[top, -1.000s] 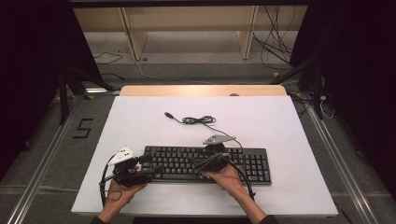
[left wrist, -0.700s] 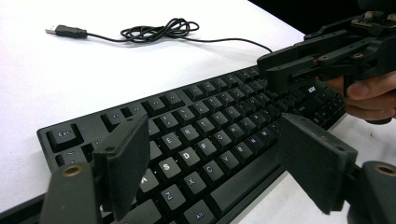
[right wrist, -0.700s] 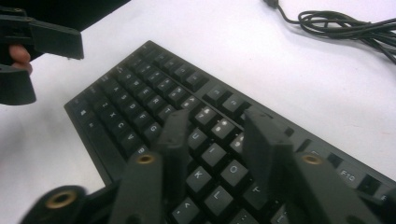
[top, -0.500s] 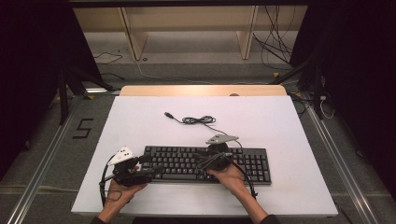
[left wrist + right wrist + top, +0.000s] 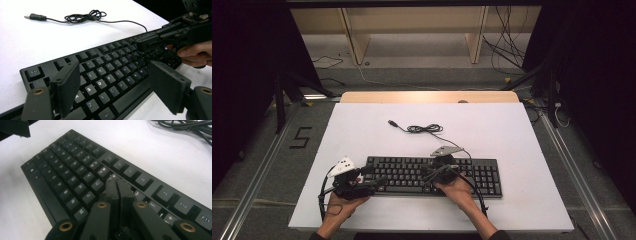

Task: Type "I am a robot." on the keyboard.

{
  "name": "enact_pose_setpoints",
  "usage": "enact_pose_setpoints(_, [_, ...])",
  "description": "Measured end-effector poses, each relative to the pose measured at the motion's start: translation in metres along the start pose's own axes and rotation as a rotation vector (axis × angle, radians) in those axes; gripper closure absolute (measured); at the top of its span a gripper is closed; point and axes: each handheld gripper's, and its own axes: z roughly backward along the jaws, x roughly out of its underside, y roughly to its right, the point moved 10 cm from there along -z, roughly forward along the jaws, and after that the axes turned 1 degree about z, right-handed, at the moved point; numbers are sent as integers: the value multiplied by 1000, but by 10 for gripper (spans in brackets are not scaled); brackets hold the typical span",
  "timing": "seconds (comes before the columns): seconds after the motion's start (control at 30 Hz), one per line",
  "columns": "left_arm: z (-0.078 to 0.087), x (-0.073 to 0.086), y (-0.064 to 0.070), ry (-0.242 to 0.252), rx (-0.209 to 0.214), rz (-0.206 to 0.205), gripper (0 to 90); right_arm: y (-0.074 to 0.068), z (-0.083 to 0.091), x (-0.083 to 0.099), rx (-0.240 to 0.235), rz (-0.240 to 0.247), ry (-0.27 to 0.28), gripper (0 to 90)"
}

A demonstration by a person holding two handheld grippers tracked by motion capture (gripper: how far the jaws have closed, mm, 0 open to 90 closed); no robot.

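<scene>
Keyboard (image 5: 432,175) work is what we have in hand: the black board lies flat near the front edge of the white table (image 5: 522,150), its long side parallel to that edge, with its thin cable (image 5: 424,128) coiled loosely behind it and the USB plug lying free on the tabletop, connected to nothing.

We hold the right gripper (image 5: 431,175) over the middle of the board. In the right gripper view its two jaws are pressed together into a single narrow tip, and that tip sits down among the keys just right of the U and J, near the number row; we judge it is pressing or about to press a key there, though we cannot tell whether the key is actually depressed. Nothing is clamped between the jaws.

Our left gripper (image 5: 379,181) rests at the board's left end. In the left gripper view its jaws stand wide apart, straddling the left-hand letter keys around S, D, X and C, hovering just above them without gripping anything.

As for progress, we judge the poking of keys to be under way with the right tool, while the left one steadies or waits. The board sits square and in place, and whatever keys remain to be pressed are left to do.
</scene>
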Motion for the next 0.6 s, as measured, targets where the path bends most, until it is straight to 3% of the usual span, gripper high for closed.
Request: enact_pose_setpoints(0.6, [0,0,0,0,-1,-1,254,3,-7,9,13,4,-41,900])
